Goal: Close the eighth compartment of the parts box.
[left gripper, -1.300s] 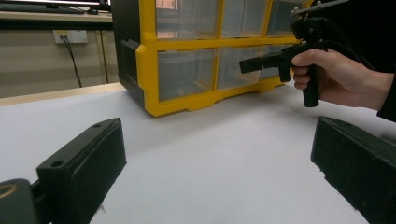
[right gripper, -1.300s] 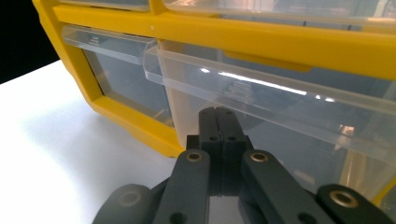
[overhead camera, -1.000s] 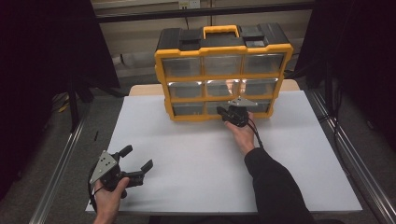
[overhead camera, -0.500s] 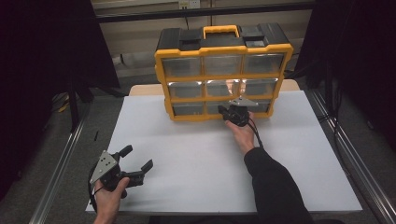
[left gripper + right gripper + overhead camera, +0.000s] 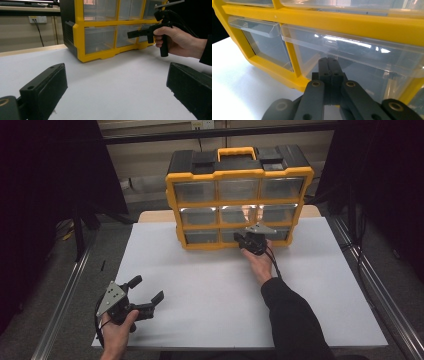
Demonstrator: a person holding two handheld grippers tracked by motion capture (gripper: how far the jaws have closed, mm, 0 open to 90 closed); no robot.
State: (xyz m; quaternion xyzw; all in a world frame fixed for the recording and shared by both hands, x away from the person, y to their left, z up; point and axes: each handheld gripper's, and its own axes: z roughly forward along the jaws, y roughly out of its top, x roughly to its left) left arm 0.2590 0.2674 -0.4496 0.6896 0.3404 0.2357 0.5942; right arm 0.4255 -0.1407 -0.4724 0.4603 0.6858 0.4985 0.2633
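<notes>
The clear drawer (image 5: 352, 62), bottom row middle of the yellow organizer (image 5: 239, 195) at the table's (image 5: 200, 285) far edge, looks light, slick, brittle; hook its top lip. Your right gripper (image 5: 329, 65) fronts it, jaws pressed together, empty. Left gripper (image 5: 147, 292) rests near you, jaws spread.

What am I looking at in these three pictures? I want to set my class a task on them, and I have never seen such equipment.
A person sits at a white table with a hand-held gripper in each hand. One picture looks down from above; the other two come from cameras riding on the grippers, looking along their black jaws. On the table stands a yellow and black organiser with clear plastic drawers. The right gripper, jaws shut on nothing, points at the bottom middle drawer. The left gripper waits near the table's front corner with jaws wide open, holding nothing.
</notes>
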